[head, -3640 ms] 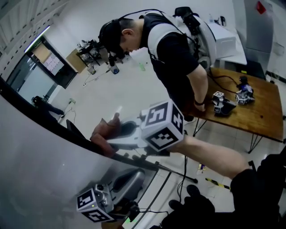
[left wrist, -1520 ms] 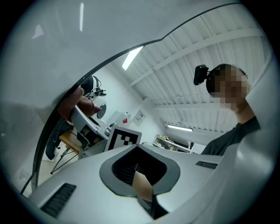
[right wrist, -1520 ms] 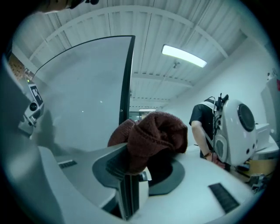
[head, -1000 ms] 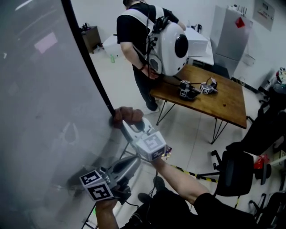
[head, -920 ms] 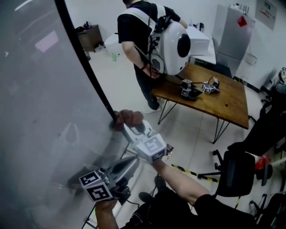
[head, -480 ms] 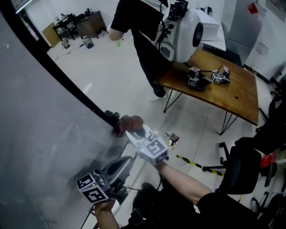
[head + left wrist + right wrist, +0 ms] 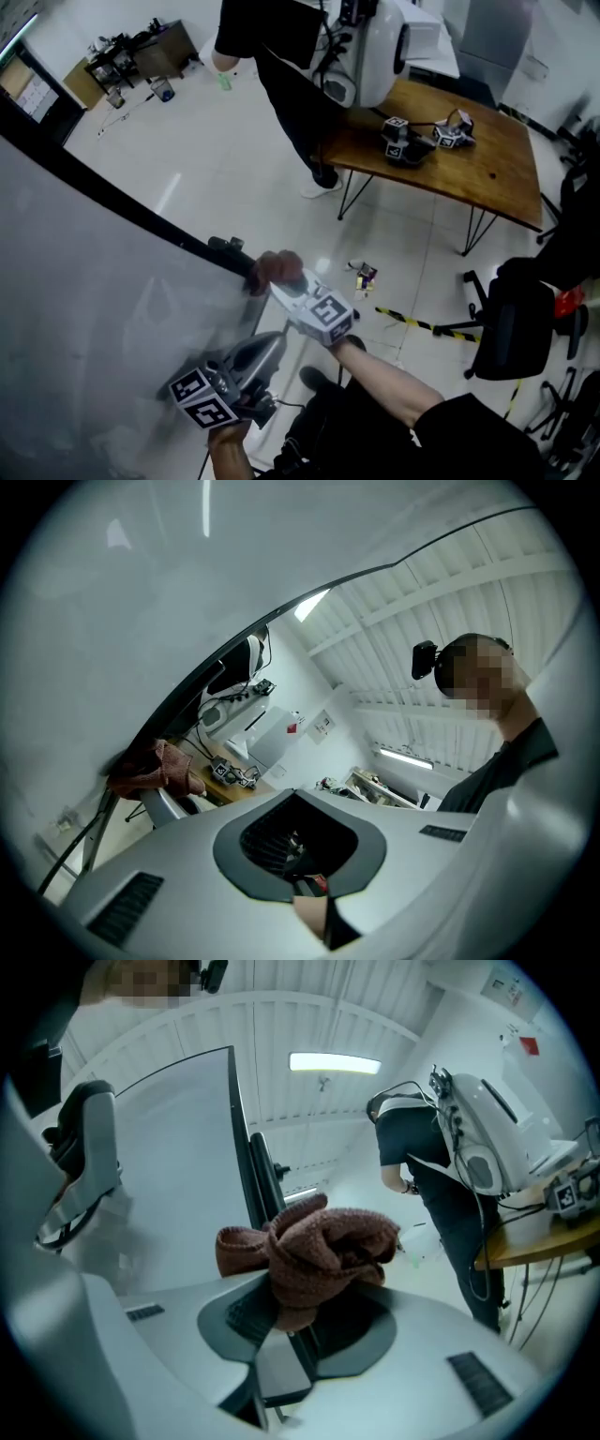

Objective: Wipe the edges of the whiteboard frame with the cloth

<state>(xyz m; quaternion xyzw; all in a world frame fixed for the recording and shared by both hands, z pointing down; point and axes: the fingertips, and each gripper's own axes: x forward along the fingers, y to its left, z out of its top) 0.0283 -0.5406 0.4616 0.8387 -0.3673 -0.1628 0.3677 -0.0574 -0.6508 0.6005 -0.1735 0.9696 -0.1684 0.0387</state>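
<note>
Little has shifted in half a second: the right tool sits a touch lower on the frame, and that black edge now runs flatter across the head view because the camera has tipped. Its jaws are clamped on the cloth, a reddish-brown wad pressed to the frame where the black edge ends, beside a small black bracket. From above, the wad covers the jaw tips.

The right gripper view fills that in. The right tool has its jaws closed on the lower folds of the cloth, with the rest bunched above them. The frame rises straight behind, and the grey whiteboard lies to its left.

The left tool lies lower, close to the whiteboard, near the right one but apart from it. In the left gripper view the left tool shows jaws drawn together with nothing between them. Only this view gives the cloth side-on, touching the frame.

Only the head view takes in the whole wooden table, well apart from the board. Two spare tools rest near the table edge where a person with a white backpack stands. The right gripper view catches that person and a sliver of the table.
</note>
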